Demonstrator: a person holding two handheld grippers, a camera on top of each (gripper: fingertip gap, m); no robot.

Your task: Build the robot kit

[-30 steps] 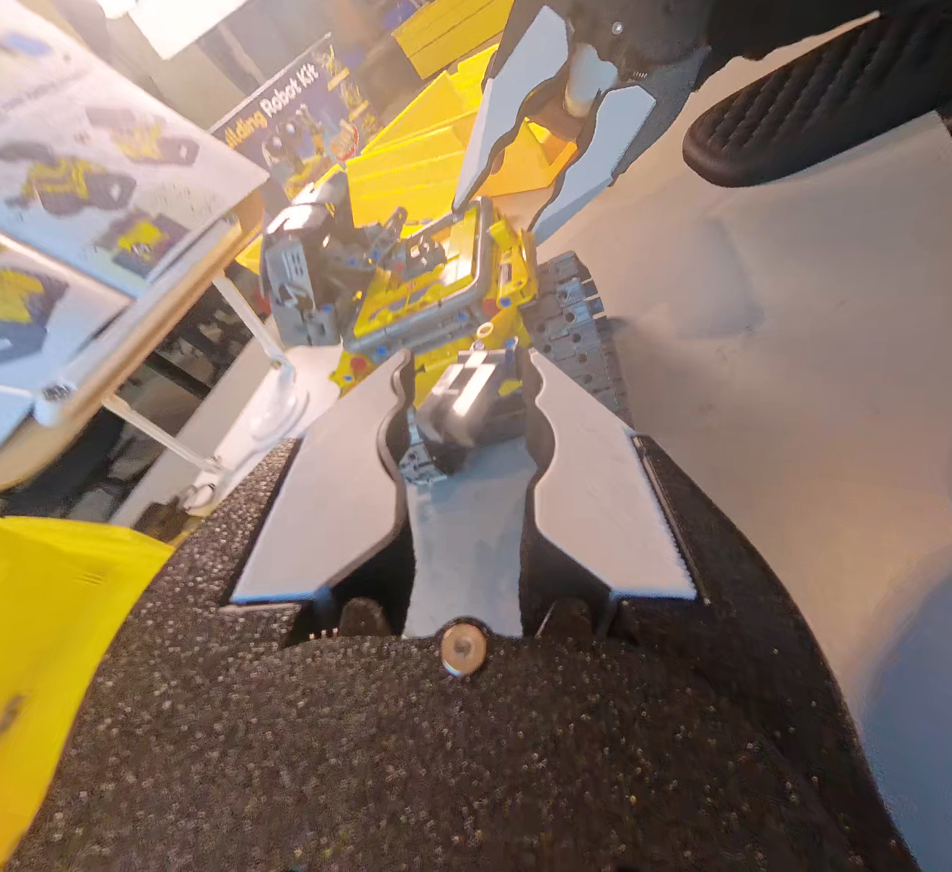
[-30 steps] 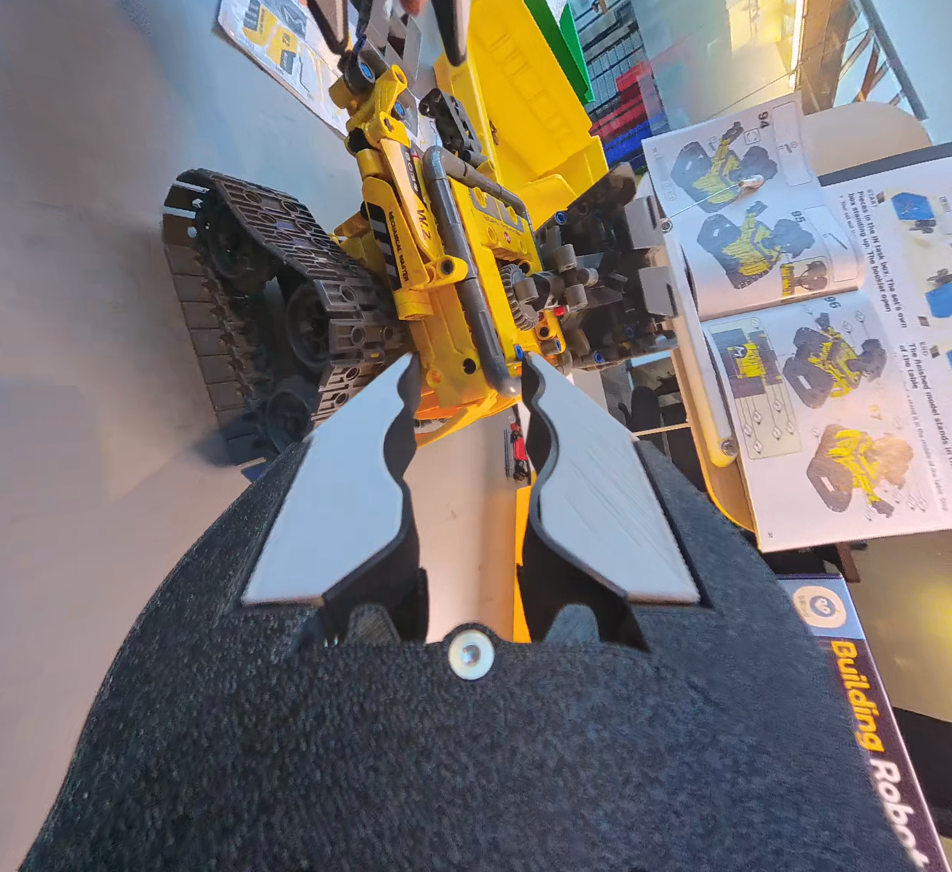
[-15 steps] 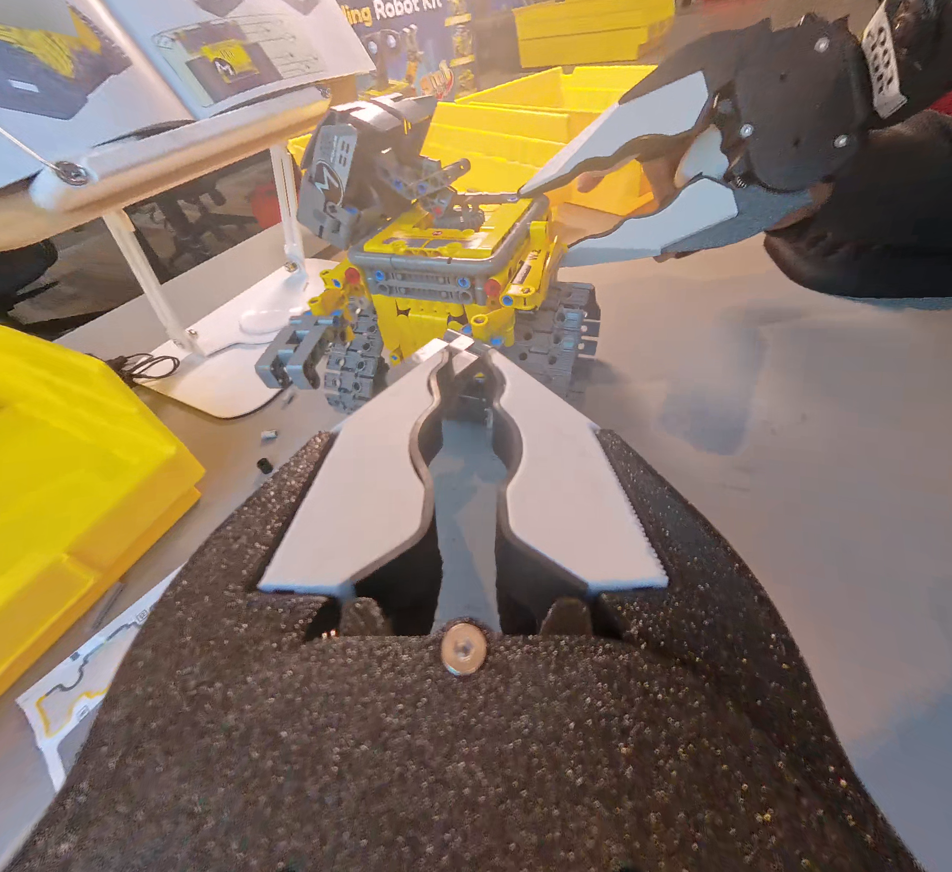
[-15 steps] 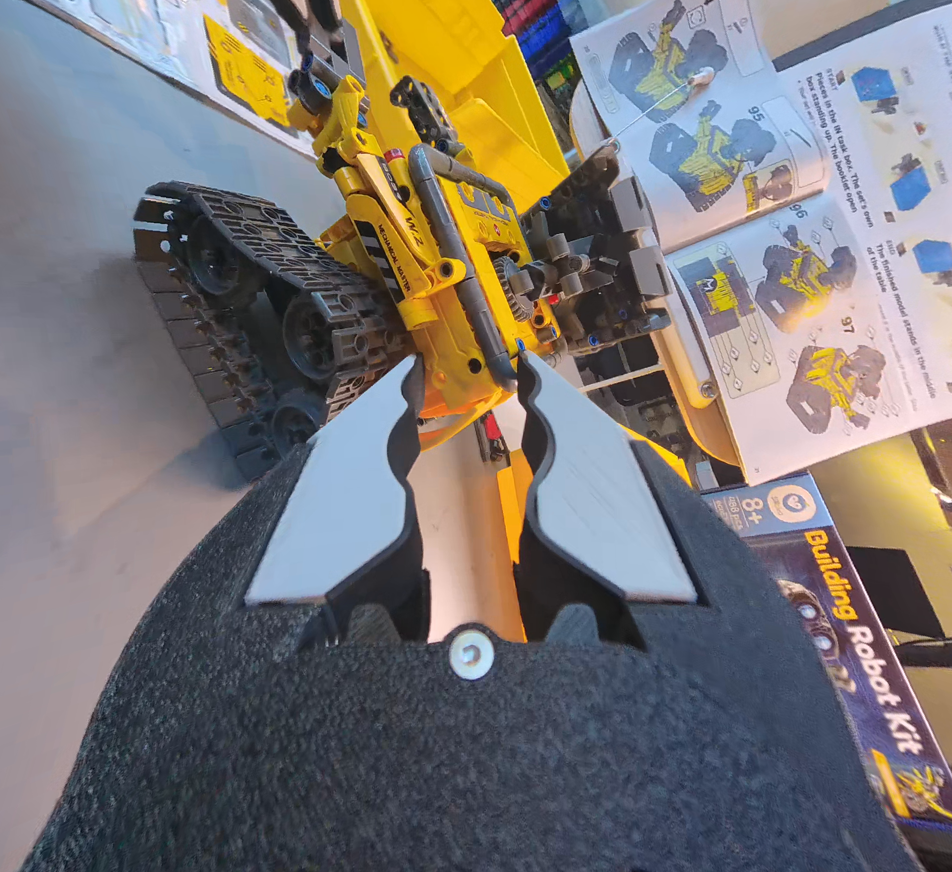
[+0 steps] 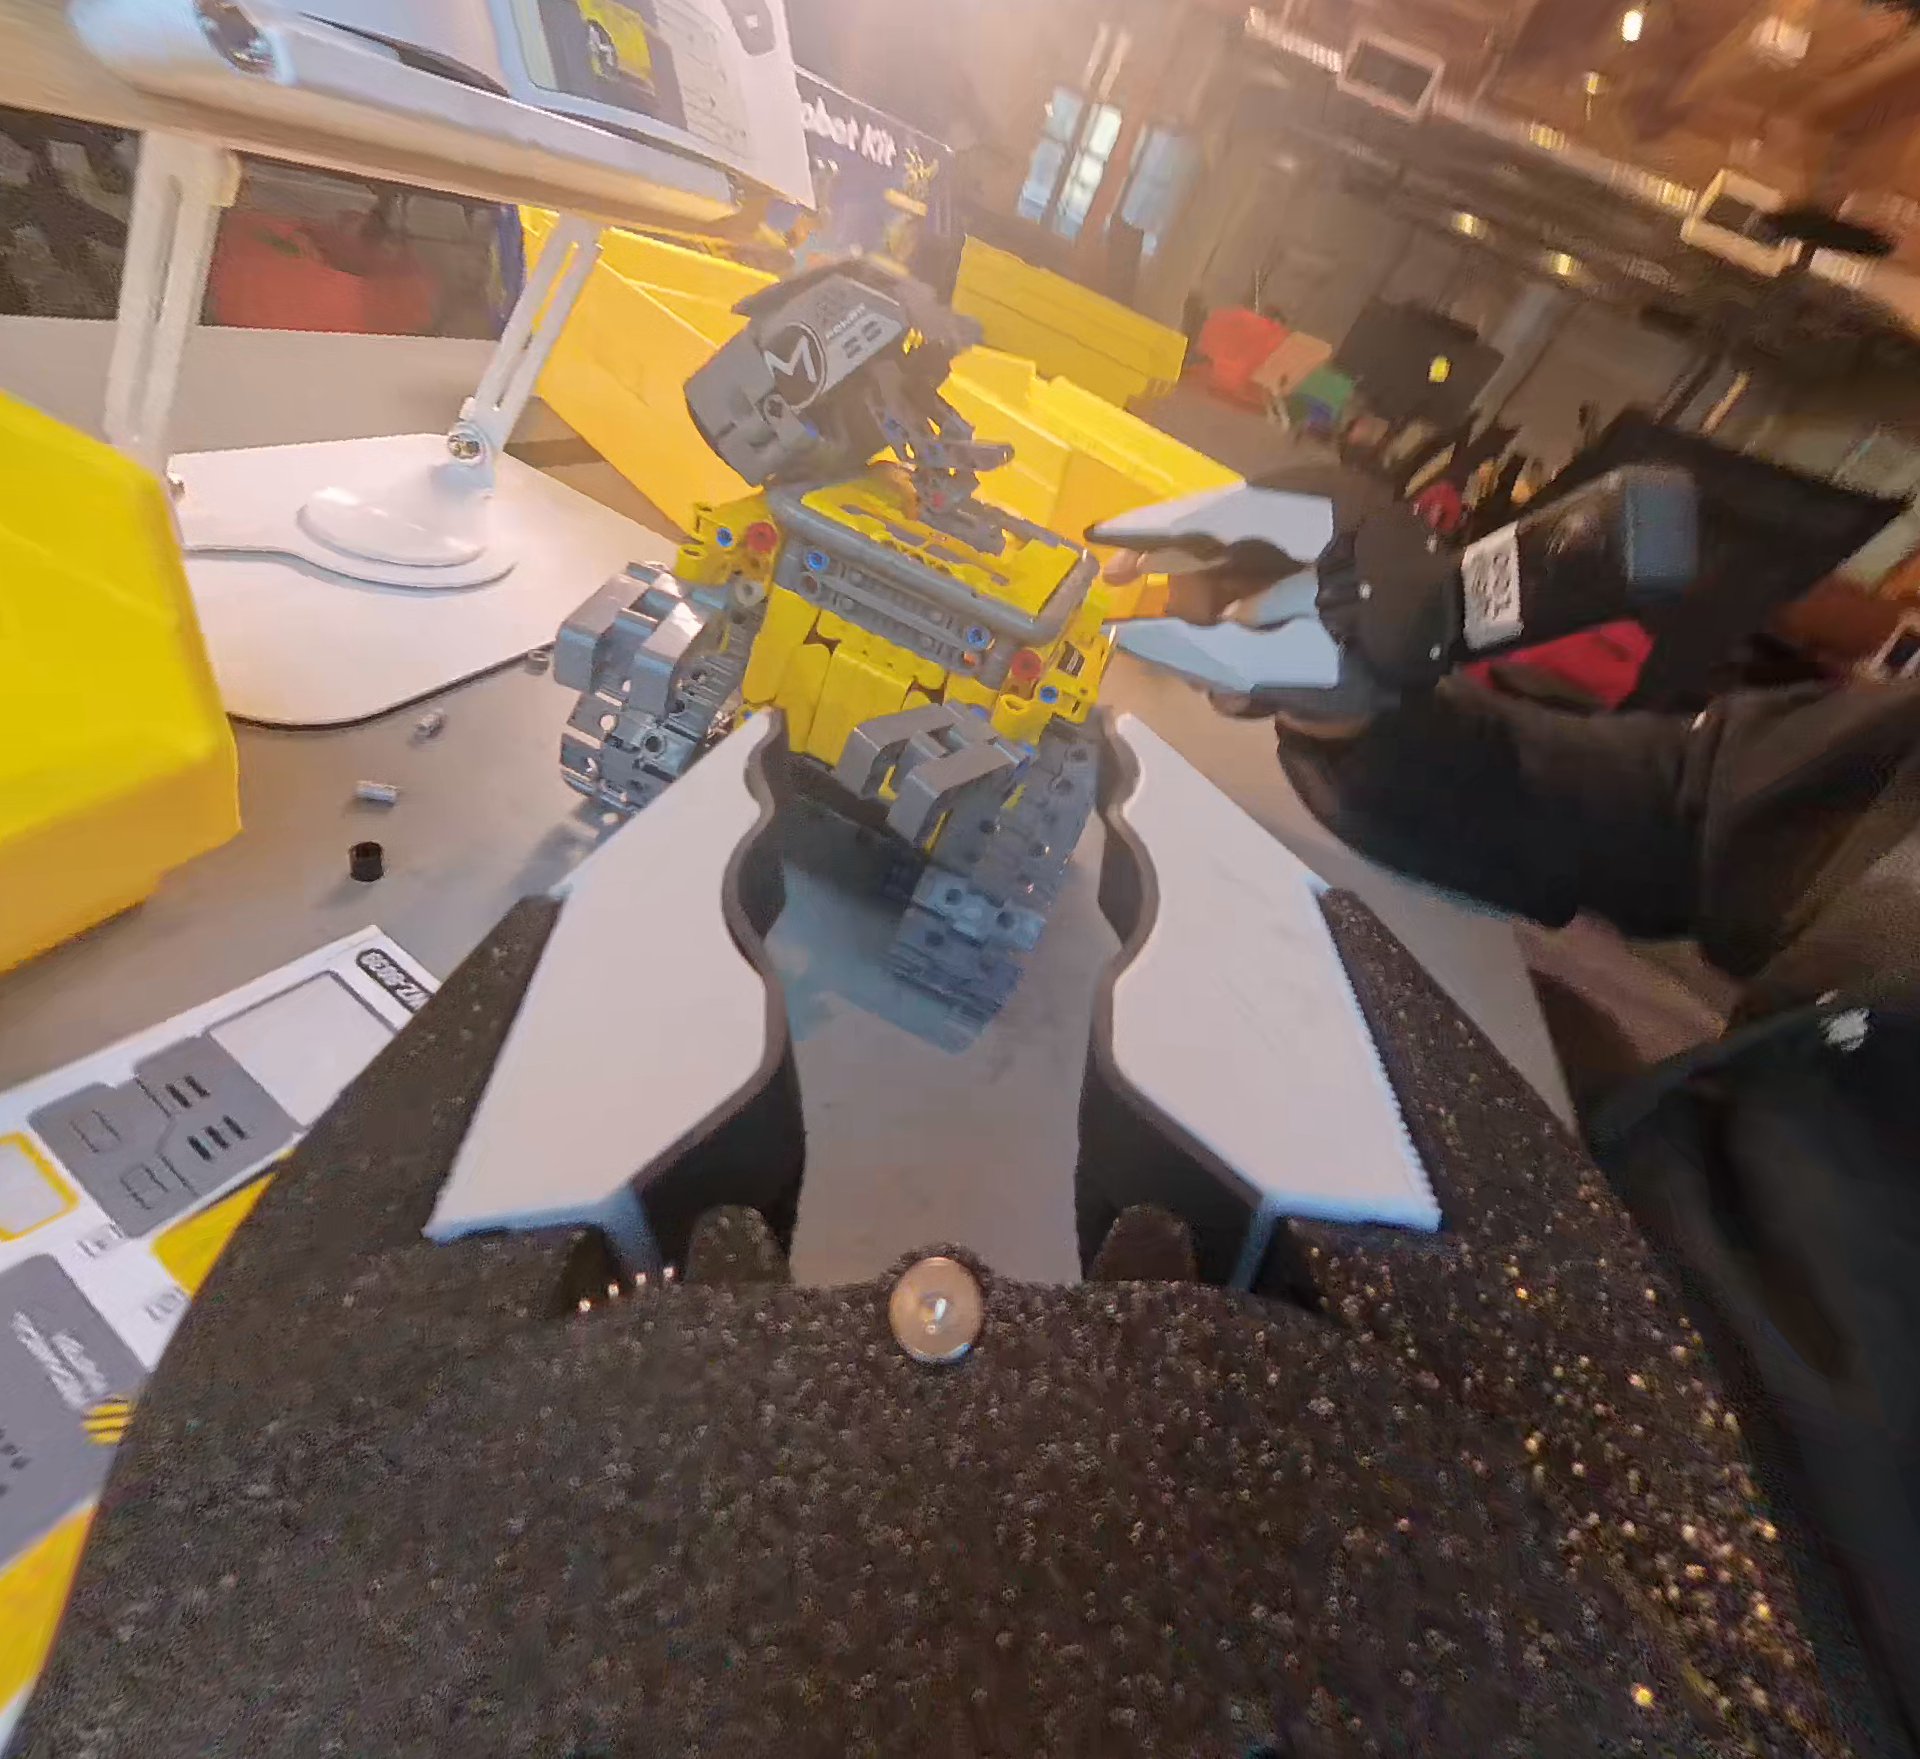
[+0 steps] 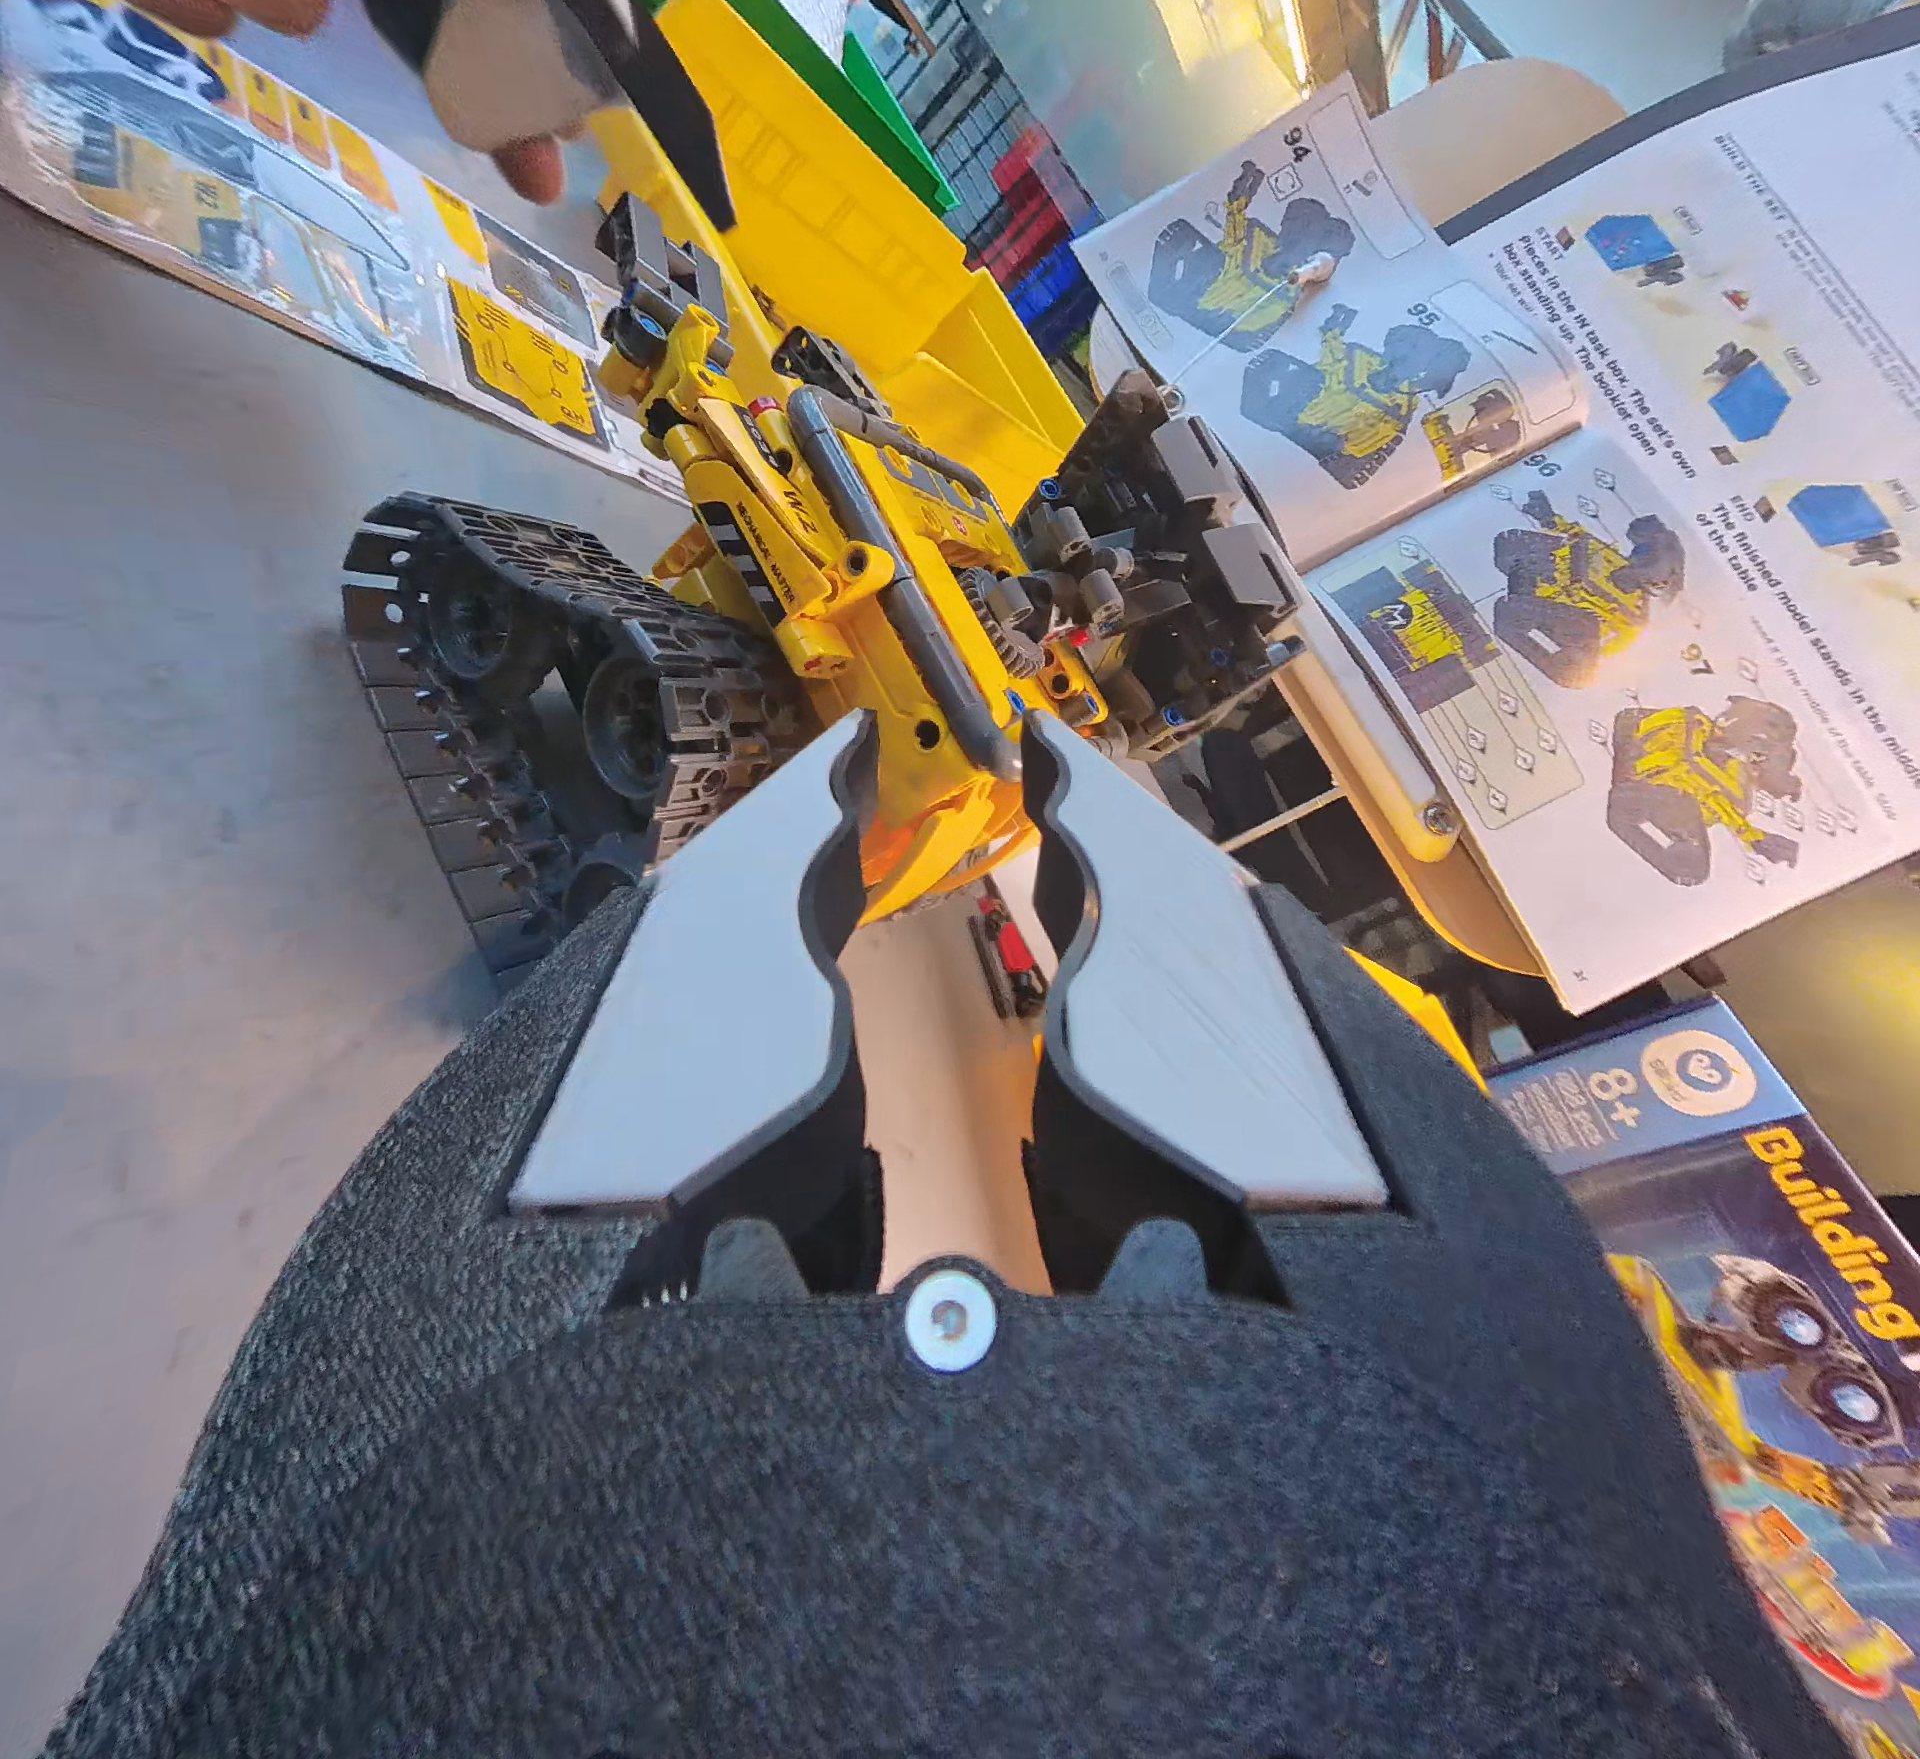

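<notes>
Left gripper (image 5: 940,733): jaws wide open, holding nothing. It hovers low over the table (image 5: 447,836), just in front of the yellow tracked model robot (image 5: 914,608). The model's grey claw arm (image 5: 920,769) and the front of one track (image 5: 977,899) show through the gap between the fingertips, with no contact visible.

Right gripper (image 6: 943,727): partly closed, coming in at the model's upper side. One corner of the yellow body and the bend of the grey frame bar (image 6: 914,608) sit between the tips. In the left wrist view its two fingers straddle that same corner, one above the rim and one below. Can't tell if the pads are actually pinching; that view is blurred and the contact point is hidden.

Model: upright on its tracks on the table, grey head (image 5: 821,369) tilted, roughly between the two grippers.

Around it:
- white stand (image 5: 343,556) carrying an open instruction booklet (image 6: 1507,514), behind the model
- yellow bins (image 5: 94,670) to one side and behind
- sticker sheet (image 5: 156,1138) flat on the table, near the left gripper
- a few small loose parts (image 5: 366,862) beside the stand base
- kit box (image 6: 1766,1294), near the right gripper
</notes>
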